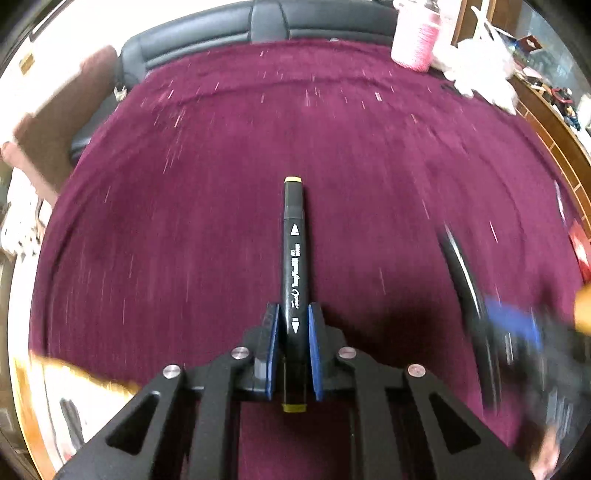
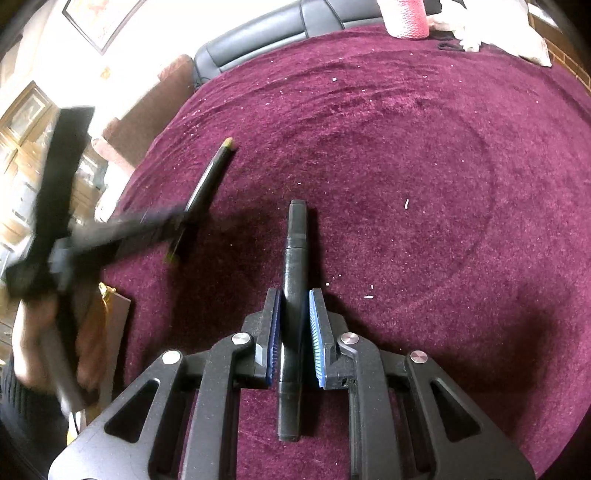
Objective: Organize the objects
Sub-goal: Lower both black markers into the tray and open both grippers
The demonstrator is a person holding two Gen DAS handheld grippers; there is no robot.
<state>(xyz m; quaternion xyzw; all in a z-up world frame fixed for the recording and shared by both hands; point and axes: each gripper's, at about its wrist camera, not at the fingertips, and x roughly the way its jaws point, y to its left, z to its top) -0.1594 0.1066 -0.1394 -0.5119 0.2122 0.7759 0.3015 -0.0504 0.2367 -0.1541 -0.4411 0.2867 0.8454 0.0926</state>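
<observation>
Pink yarn cone [image 1: 415, 40], maroon cloth [image 1: 221, 155]

The maroon cloth [image 2: 424, 155] lies bare ahead of both grippers, leaving wide room through the middle and to the right. Along the far edge stand a pink spool [image 2: 406, 18] and a heap of white cloth [image 2: 465, 31], with a black sofa [image 2: 258, 40] behind. On the left, the other gripper [image 2: 186, 216] with its marker [image 2: 212, 171] crosses low over the cloth, seemingly not touching it, though blur hides this.
</observation>
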